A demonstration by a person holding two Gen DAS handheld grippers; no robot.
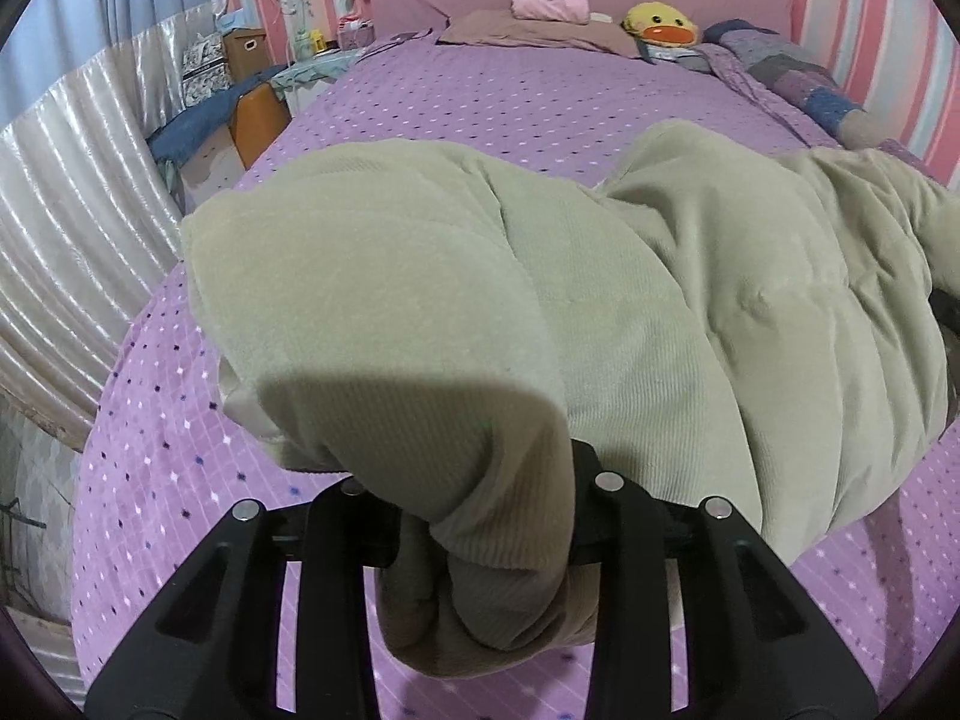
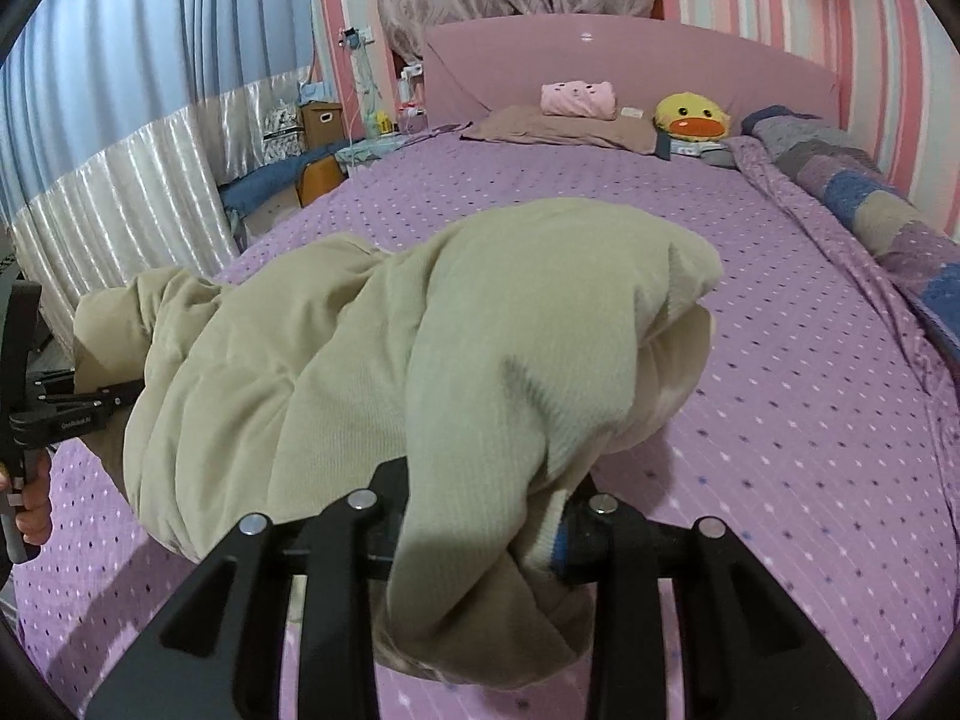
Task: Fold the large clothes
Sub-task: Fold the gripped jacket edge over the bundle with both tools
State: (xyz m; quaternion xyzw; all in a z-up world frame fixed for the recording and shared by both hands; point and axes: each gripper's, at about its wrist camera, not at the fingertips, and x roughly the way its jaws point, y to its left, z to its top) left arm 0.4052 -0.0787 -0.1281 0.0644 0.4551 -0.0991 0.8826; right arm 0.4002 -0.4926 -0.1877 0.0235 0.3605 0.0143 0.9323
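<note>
Left gripper: jaws clamped on a bunched fold of beige corduroy garment. Right gripper: jaws likewise pinched on its other end. Garment: slung between both grippers, raised above the purple dotted bedspread, its middle sagging. Hand: at left edge, holding the other tool. Headboard end: pink roll on pillow, yellow duck plush beside it.
</note>
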